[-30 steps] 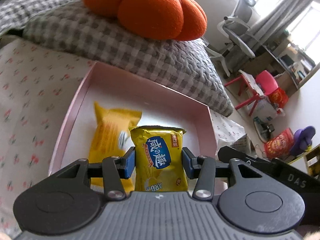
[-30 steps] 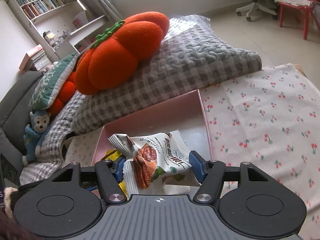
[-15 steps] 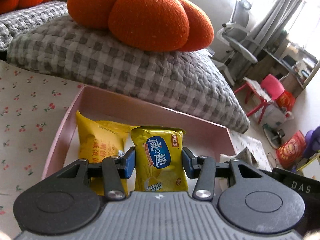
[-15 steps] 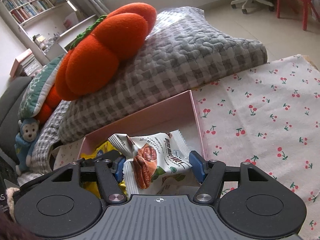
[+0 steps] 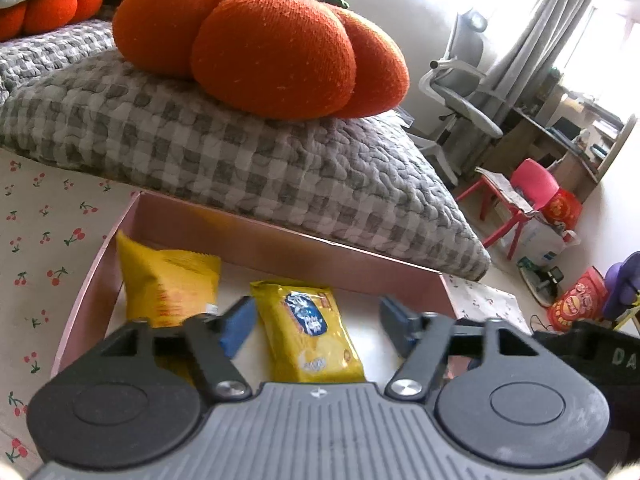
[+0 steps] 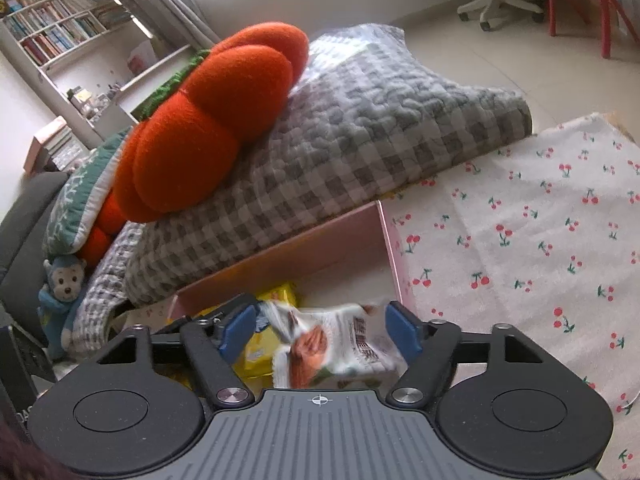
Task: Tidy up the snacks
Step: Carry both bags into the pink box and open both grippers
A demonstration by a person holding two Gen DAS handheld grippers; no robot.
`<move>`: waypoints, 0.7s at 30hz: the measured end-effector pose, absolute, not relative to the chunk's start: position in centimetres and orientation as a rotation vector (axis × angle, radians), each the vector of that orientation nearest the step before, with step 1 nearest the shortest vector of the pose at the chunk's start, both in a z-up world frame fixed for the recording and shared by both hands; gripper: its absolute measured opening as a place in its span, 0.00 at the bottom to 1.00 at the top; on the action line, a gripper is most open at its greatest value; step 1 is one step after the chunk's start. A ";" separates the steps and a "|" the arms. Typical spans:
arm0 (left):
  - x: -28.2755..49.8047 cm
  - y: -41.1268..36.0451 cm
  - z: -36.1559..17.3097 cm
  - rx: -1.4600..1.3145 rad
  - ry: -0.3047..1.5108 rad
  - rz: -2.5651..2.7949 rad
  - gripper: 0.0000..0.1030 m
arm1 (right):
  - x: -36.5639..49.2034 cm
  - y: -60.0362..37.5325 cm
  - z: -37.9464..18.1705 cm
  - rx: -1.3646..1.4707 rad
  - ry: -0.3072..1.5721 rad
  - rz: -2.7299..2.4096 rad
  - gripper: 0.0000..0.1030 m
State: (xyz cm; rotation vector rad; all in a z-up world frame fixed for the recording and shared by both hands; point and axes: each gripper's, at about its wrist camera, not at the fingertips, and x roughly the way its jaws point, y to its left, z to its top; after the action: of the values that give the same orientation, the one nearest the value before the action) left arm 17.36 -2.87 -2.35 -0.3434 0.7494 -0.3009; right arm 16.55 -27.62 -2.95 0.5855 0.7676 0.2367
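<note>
Cherry-print cloth (image 6: 520,240) surrounds the pink box (image 5: 280,248). My left gripper (image 5: 316,320) gapes over the yellow packet (image 5: 310,332) inside; my right gripper (image 6: 320,332) stands apart around the nut packet (image 6: 336,348).

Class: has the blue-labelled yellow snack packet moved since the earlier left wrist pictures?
Yes. The yellow snack packet has left the left gripper, whose jaws now stand apart, and lies on the pink box floor.
</note>
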 end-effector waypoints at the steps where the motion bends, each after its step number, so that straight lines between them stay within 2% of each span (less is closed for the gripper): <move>1: 17.4 -3.0 -2.2 -0.340 0.752 -0.298 0.70 | 16.4 -27.7 -2.7 0.583 0.764 0.237 0.75; 5: 16.8 -2.9 -1.3 -0.341 0.770 -0.295 0.76 | 15.5 -28.1 -1.6 0.584 0.750 0.226 0.78; 10: 15.4 -3.0 0.4 -0.297 0.776 -0.298 0.88 | 14.0 -28.1 -0.3 0.563 0.760 0.219 0.80; 12: 14.9 -3.0 1.1 -0.280 0.779 -0.292 0.92 | 13.3 -28.1 0.3 0.552 0.763 0.221 0.84; 21: 12.2 -2.3 3.0 -0.186 0.807 -0.264 0.99 | 9.8 -27.8 2.6 0.505 0.766 0.231 0.89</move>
State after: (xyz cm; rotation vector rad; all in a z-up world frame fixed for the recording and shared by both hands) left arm 12.16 -2.34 2.98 -0.1861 0.8068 -0.2637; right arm 9.79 -27.81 2.65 0.5052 0.7660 0.2309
